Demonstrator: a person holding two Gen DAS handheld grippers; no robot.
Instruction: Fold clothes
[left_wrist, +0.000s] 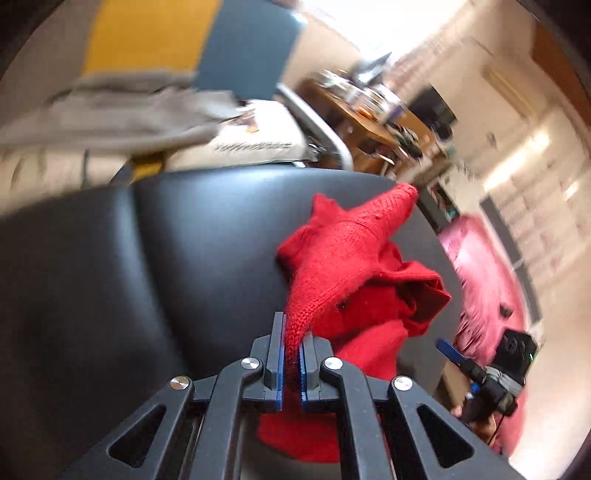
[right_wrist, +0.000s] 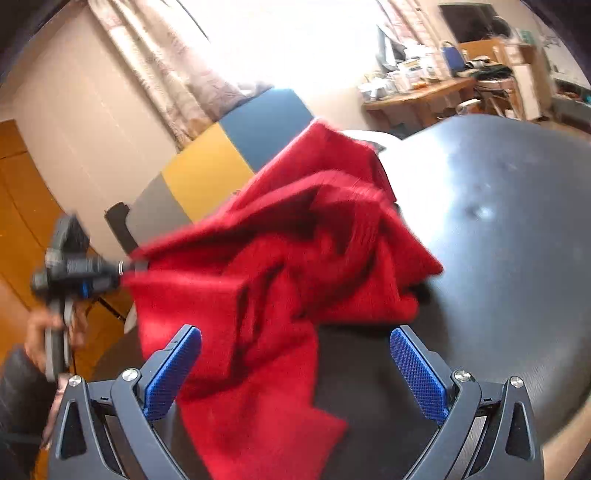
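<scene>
Bare black desk (left_wrist: 207, 236) spreads left of the red sweater (left_wrist: 347, 251), left claw (left_wrist: 291, 354) clamped on its edge, right claw (right_wrist: 295, 373) apart over it.

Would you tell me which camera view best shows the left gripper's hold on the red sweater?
The left wrist view: there the left gripper is shut on a strand of the red sweater, seen close up. The right wrist view shows that gripper only small and blurred at the sweater's left edge.
</scene>
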